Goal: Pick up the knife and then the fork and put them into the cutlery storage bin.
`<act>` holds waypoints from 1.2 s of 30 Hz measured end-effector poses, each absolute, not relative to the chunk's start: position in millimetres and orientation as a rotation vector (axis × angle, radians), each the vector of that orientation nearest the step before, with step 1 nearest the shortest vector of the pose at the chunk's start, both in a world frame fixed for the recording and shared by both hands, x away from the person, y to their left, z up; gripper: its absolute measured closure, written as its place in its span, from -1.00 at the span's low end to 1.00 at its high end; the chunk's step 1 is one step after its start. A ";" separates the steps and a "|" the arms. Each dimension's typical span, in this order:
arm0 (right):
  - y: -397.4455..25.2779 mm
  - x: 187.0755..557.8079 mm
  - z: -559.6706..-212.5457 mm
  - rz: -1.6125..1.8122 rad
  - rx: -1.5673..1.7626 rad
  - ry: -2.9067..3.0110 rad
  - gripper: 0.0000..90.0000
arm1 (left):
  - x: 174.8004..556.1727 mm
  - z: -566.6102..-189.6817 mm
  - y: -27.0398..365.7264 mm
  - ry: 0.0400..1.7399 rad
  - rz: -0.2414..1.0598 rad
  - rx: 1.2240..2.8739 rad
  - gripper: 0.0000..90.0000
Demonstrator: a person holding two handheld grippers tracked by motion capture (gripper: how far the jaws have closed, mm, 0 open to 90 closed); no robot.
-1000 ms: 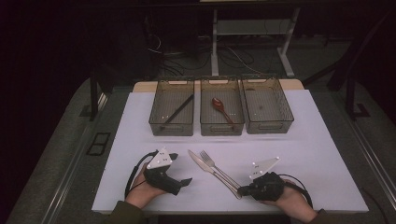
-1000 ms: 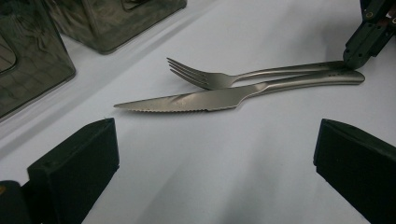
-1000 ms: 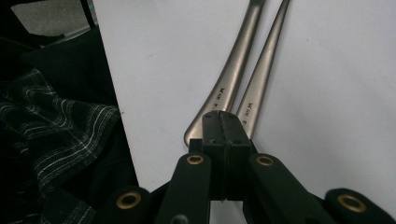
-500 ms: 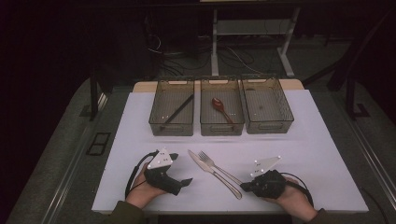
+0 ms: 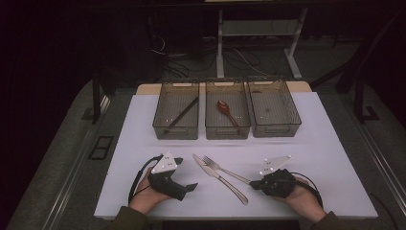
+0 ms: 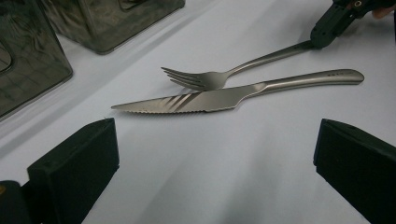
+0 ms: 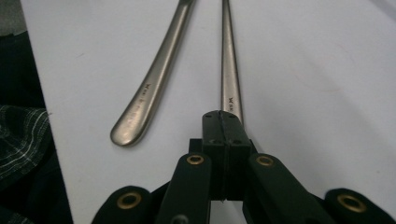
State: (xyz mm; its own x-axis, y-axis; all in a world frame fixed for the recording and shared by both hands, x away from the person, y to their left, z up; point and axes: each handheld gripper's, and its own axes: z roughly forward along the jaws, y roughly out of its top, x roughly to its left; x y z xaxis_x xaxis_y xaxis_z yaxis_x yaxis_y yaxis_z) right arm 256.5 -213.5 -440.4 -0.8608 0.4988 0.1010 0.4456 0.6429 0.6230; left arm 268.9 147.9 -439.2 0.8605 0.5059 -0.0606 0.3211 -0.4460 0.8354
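A steel fork [image 5: 221, 168] and a steel knife [image 5: 221, 178] lie side by side on the white table, between my two grippers. My right gripper [image 5: 252, 184] is shut on the end of the fork handle [image 7: 230, 70], and the fork still lies flat. The knife handle [image 7: 149, 88] lies free just beside it. My left gripper [image 5: 189, 188] rests on the table left of the knife, with its jaws wide apart and nothing between them. In the left gripper view, the fork [image 6: 210, 79] and the knife [image 6: 205, 99] lie ahead, with the right gripper [image 6: 322, 36] at the fork's end.
Three dark mesh bins stand in a row at the back. The left bin [image 5: 175, 132] holds a black stick, the middle bin [image 5: 227, 132] a brown spoon [image 5: 225, 109], and the right bin [image 5: 275, 130] looks empty. The table's front edge runs just behind both hands.
My right gripper has shifted slightly away from the front edge, from near the knife's end to the fork's handle end. The left gripper has stayed still.
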 end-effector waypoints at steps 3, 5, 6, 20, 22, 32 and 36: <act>-215.2 259.8 -440.6 1.013 0.807 2.760 0.98 | 269.0 -439.1 148.0 0.600 0.243 2.074 -1.00; -216.6 262.2 -440.6 1.009 0.817 2.753 0.98 | 269.0 -439.2 147.8 0.601 0.242 2.072 -1.00; -217.3 263.5 -440.8 1.010 0.821 2.746 0.98 | 268.9 -439.2 147.7 0.601 0.242 2.072 -1.00; -226.1 272.5 -433.3 1.096 0.884 2.735 0.78 | 268.7 -439.0 147.1 0.600 0.240 2.069 -1.00; -227.7 274.4 -430.4 1.115 0.890 2.733 0.67 | 268.4 -438.5 146.8 0.592 0.241 2.070 -1.00; -226.0 287.1 -421.6 1.153 0.931 2.698 0.18 | 268.5 -438.6 146.3 0.593 0.234 2.066 -1.00; -223.3 294.6 -417.7 1.151 0.958 2.693 0.04 | 268.6 -438.7 146.2 0.598 0.232 2.065 -1.00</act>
